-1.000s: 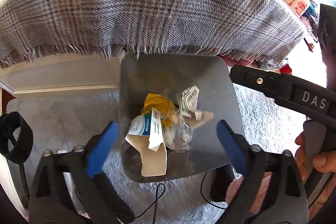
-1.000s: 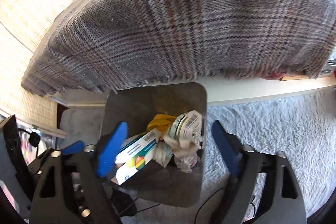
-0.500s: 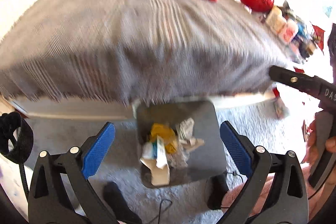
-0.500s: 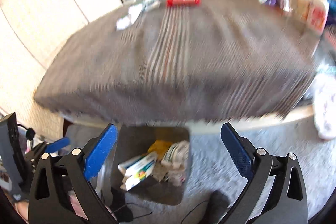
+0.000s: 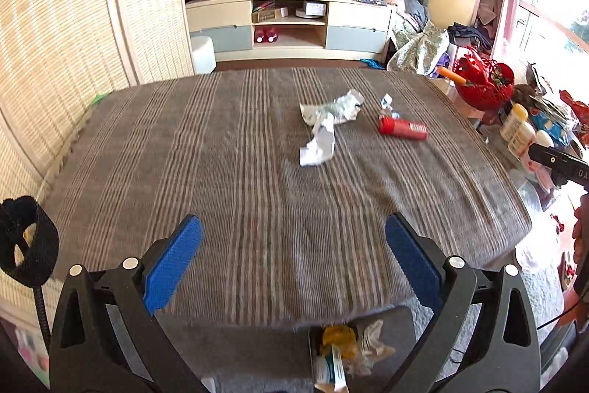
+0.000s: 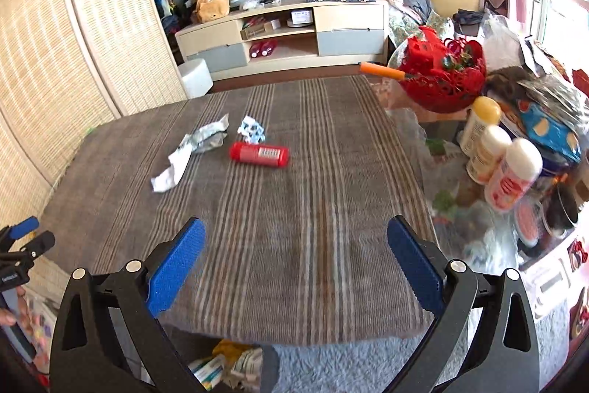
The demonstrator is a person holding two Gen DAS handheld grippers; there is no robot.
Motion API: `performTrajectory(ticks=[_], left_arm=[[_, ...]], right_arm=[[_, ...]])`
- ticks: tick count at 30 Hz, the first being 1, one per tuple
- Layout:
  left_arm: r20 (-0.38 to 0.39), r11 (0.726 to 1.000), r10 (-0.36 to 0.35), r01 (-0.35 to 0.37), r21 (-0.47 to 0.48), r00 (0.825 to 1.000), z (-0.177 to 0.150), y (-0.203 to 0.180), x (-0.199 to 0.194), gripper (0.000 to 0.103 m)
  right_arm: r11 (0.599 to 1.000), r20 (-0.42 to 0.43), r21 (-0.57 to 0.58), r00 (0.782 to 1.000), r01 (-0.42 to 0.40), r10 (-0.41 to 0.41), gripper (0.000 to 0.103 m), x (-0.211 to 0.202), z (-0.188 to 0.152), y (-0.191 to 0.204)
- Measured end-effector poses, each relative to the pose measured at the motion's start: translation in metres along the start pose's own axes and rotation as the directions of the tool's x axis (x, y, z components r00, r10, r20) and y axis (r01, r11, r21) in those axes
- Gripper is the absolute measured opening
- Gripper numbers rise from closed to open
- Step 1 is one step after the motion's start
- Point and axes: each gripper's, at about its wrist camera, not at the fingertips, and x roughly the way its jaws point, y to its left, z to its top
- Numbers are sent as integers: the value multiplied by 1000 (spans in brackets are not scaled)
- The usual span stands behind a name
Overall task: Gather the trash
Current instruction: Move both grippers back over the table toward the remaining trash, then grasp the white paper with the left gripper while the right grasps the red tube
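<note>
On the striped grey tablecloth (image 5: pixel 239 172) (image 6: pixel 331 209) lie a red tube (image 5: pixel 403 128) (image 6: pixel 259 154), crumpled white paper (image 5: pixel 318 146) (image 6: pixel 171 172), a silvery wrapper (image 5: pixel 337 107) (image 6: pixel 206 137) and a small blue-white scrap (image 5: pixel 386 101) (image 6: pixel 252 129). Below the table's near edge stands a grey bin (image 5: pixel 397 319) (image 6: pixel 270 367) with boxes and wrappers in it. My left gripper (image 5: pixel 293 267) hangs open over the near cloth, nothing between its blue pads. My right gripper (image 6: pixel 296 267) is likewise open and empty.
A red basket (image 6: pixel 441 80) and several bottles (image 6: pixel 511 172) crowd the table's right side. A TV stand (image 5: pixel 291 24) and a white stool (image 5: pixel 202 54) stand behind the table. A wicker screen (image 5: pixel 55 61) runs along the left. Grey carpet (image 6: pixel 349 367) lies below.
Both grippers rose from over the bin and tilted up, so the table top and its trash now fill the views. The bin has slid to the bottom edge. Both stayed open.
</note>
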Motion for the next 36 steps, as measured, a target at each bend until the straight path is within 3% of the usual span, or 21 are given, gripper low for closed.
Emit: performTrajectory(ticks=[5, 14, 18, 21, 24, 32, 36], left_arm=[[-20, 1000, -8, 8, 0, 1000, 37, -5, 49, 95], [-105, 1000, -24, 24, -7, 994, 62, -12, 146, 95], [-125, 1000, -22, 20, -18, 992, 70, -9, 179, 95], [-133, 1000, -18, 17, -12, 991, 74, -11, 195, 94], [-148, 999, -30, 27, -21, 989, 77, -13, 210, 86], [-178, 998, -59, 58, -6, 982, 81, -27, 234, 86], [-211, 998, -58, 60, 1, 976, 74, -32, 251, 79]], right_arm=[[1000, -21, -27, 1000, -17, 16, 100, 41, 28, 14], [995, -91, -86, 995, -55, 47, 99, 131, 52, 34], [987, -100, -137, 992, -87, 74, 91, 159, 55, 44], [982, -116, -154, 989, -109, 91, 86, 177, 58, 47], [976, -110, -178, 988, -124, 105, 86, 187, 61, 49], [955, -178, -189, 964, -231, 198, 87, 213, 60, 52], [955, -206, -202, 963, -218, 176, 84, 220, 54, 53]])
